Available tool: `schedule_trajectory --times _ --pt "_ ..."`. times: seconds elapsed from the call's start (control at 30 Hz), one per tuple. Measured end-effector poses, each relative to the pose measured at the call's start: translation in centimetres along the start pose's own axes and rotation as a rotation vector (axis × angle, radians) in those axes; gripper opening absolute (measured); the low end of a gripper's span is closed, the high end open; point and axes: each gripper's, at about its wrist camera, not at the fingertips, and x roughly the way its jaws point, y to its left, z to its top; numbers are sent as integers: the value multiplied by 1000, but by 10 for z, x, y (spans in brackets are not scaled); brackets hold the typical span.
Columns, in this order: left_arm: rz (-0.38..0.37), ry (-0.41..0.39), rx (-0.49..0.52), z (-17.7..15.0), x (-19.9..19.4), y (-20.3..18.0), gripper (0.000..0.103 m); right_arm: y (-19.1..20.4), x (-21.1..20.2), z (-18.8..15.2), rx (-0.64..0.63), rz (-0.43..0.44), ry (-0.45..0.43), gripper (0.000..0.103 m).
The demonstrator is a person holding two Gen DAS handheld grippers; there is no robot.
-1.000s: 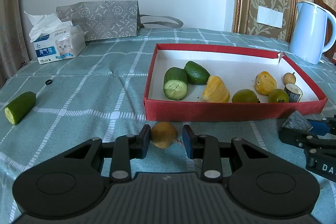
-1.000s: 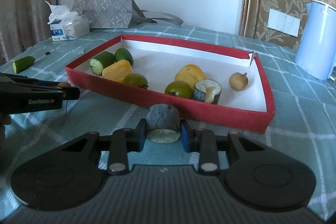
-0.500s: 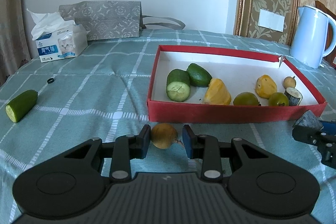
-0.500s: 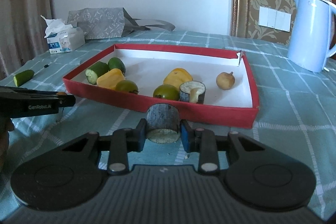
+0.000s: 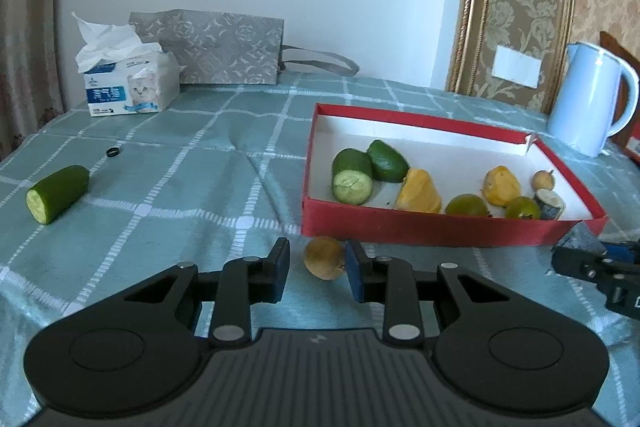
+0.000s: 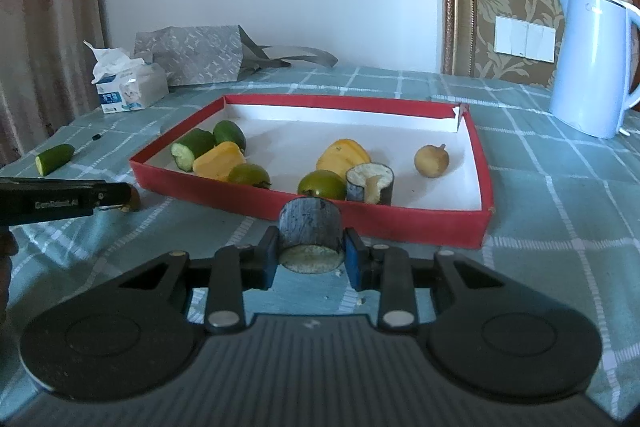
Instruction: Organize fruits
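The right gripper [image 6: 310,259] has its jaws clenched on a dark-skinned, pale-fleshed cylindrical fruit chunk [image 6: 310,229], cut face toward the camera, held in front of the near wall of the shallow red cardboard tray with a white floor [image 6: 482,163]. Judged purpose: carrying the chunk over that wall to join the matching dark chunk [image 6: 370,183] inside.

The left gripper [image 5: 314,273] has its jaws released. A small round brown fruit [image 5: 324,257] sits between them on the teal checked worktop [image 5: 180,187], touching or nearly touching the right jaw, with a clear gap to the left one. It lies just outside the tray; the spread looks set for a grasp.

The tray already holds two green cucumber pieces, two yellow wedges, two round green fruits and a second small brown fruit [image 6: 431,160].

The left view alone shows the brown fruit whole and the gap beside it; in the right view the left gripper's body hides most of it. The right view alone shows the chunk's seating. Both show one stray green cucumber piece [image 5: 58,193] well apart from the tray.
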Motion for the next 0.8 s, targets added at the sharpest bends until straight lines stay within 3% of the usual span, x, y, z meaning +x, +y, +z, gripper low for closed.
schedule_trajectory --times 0.13,0.43,0.6,0.8 --pt "-60 -19 -37 2 -6 5 29 0 -3 0 0 4 -11 31" --pt "-115 -33 -3 23 4 -17 29 2 -3 0 -1 8 -8 31" --pt "-130 -57 51 48 24 -44 29 2 0 0 2 5 6 31" --pt "-118 -20 80 67 70 -71 29 1 6 1 6 8 24 31"
